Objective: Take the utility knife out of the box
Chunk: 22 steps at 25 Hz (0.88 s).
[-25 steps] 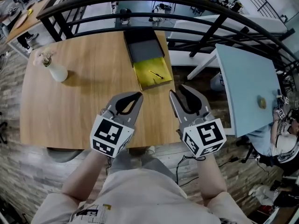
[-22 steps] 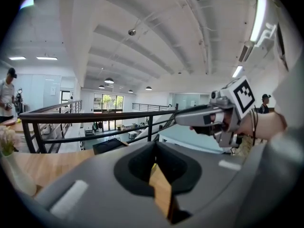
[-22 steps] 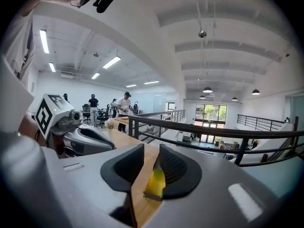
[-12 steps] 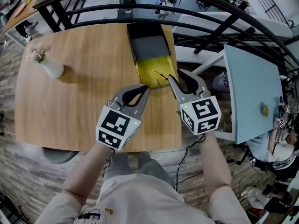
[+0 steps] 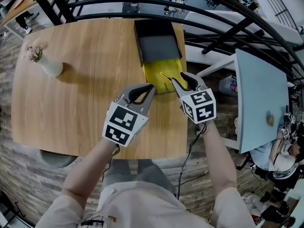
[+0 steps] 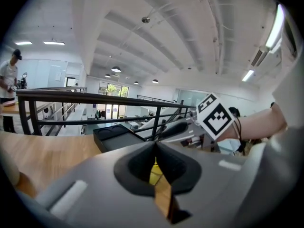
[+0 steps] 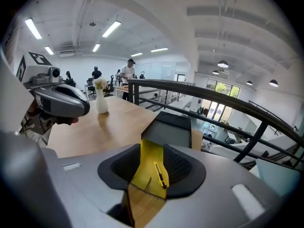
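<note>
My right tool has just been spreading its jaws, nothing between them yet, so I should straddle the knife lying in the box at the right edge of the desk squarely across its handle, keeping the pressed-together left tool clear.

No readable text, coded squares on left hand-held gripper, right hand-held gripper

You've got the wooden table spread out below you, and off to your left a white vase with a pale sprig stands upright near the far corner. Beyond the far edge runs a black railing — and to your right sits a light-blue tabletop. A few people stand in the distance.
</note>
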Tool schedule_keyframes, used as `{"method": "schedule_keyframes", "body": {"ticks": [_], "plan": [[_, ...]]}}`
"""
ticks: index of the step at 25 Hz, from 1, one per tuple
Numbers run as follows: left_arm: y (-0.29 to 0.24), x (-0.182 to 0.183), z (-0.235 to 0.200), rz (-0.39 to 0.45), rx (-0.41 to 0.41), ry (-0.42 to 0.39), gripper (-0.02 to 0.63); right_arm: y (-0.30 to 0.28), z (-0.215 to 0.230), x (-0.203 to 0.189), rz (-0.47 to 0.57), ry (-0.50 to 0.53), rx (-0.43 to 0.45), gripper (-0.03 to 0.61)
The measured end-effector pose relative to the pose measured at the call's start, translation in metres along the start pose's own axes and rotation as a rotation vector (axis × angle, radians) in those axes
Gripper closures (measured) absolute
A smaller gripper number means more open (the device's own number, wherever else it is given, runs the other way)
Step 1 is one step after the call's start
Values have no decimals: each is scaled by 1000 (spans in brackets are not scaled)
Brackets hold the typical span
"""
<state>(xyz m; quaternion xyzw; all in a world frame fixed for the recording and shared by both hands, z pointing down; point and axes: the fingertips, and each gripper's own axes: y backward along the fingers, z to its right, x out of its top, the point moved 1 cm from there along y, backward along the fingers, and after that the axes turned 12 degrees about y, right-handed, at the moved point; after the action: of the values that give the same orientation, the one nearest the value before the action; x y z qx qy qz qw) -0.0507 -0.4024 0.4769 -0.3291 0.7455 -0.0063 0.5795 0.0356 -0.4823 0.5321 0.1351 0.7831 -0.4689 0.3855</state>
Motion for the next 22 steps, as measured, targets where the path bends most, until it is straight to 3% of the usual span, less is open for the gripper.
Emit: {"method": "schedule_keyframes", "body": {"ticks": [4, 10, 18, 22], "plan": [[-21, -13, -11, -21, -5, 40, 612, -36, -5, -27, -75, -21, 69, 411], [-42, -48, -33, -102, 0, -69, 612, -85, -13, -70, -197, -21, 116, 407], [-70, -66, -51, -103, -2, 21, 612, -130, -4, -121, -372, 44, 146, 408], [-74, -73, -57, -113, 24, -12, 612, -140, -1, -131, -432, 95, 162, 437]]}}
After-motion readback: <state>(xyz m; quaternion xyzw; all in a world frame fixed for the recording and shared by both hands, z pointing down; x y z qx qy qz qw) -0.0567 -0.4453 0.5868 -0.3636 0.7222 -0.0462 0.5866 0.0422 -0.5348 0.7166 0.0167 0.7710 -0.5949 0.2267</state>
